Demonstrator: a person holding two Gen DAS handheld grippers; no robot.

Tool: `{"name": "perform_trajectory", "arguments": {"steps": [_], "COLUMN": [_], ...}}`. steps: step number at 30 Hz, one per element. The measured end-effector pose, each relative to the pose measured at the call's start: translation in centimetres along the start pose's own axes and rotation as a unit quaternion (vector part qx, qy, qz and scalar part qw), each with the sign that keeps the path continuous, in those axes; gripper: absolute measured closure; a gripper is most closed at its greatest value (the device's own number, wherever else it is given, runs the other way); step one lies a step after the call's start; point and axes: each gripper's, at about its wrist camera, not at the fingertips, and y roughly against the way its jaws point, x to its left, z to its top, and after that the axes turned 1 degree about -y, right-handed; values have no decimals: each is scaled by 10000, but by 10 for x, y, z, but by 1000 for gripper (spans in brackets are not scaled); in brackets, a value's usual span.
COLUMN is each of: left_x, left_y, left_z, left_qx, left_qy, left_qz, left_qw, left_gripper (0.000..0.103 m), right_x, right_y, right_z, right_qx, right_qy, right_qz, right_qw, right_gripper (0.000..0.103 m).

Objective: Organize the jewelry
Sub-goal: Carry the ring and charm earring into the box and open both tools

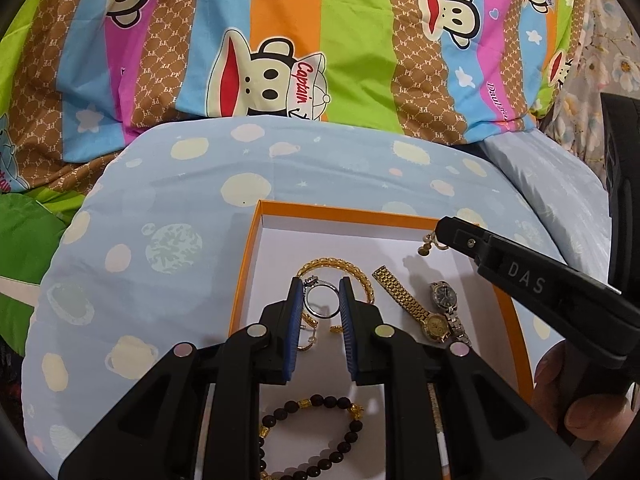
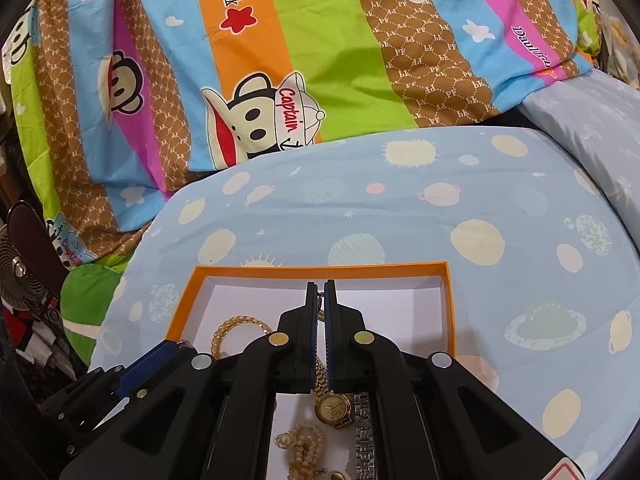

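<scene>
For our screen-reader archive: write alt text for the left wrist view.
The left claw grips a silver ring over an orange-rimmed white cardboard box holding a gold chain bracelet, two wristwatches and a dark bead bracelet. The right claw pinches a small gold earring.

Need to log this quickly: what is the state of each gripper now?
Left gripper: closed on a thin silver ring.
Right gripper: closed on a small gold dangling earring.

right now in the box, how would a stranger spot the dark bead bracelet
Find the orange-rimmed box on the blue planet-print sheet. At its near end lies the dark bead bracelet, the only piece with dark round beads and gold spacers.
</scene>
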Motion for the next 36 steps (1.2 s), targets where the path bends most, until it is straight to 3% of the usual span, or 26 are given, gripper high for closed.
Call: {"name": "perform_trajectory", "arguments": {"steps": [11, 12, 14, 16, 18, 26, 29, 31, 36], "left_x": [-1, -1, -1, 0, -1, 3, 5, 7, 13], "left_y": [-5, -5, -4, 1, 6, 23, 34, 41, 55], "left_z": [-3, -4, -4, -5, -4, -2, -5, -8, -23], "left_qx": [50, 31, 21, -79, -181, -319, -388, -414, -369], "left_qy": [41, 45, 64, 122, 131, 122, 47, 6, 31], "left_qz": [-21, 15, -7, 46, 69, 218, 343, 363, 373], "left_qw": [10000, 10000, 10000, 9999, 9997, 9992, 9986, 9985, 9986], "left_gripper": [85, 84, 71, 51, 49, 48, 48, 48, 48], "right_x": [7, 7, 4, 2, 1, 2, 2, 3, 2], "right_y": [-7, -6, -5, -5, -4, 17, 36, 50, 77], "right_z": [-3, -2, -1, 0, 1, 1, -4, -12, -47], "right_qx": [18, -5, -30, -34, -61, -296, -442, -527, -615], "right_qy": [269, 267, 223, 202, 223, 198, 196, 209, 245], "right_qz": [-288, -291, -299, -284, -294, -175, -145, -159, -273], "right_qw": [9992, 9992, 9993, 9994, 9993, 9992, 9987, 9983, 9974], "right_gripper": [99, 95, 90, 86, 86, 76, 68, 59, 58]}}
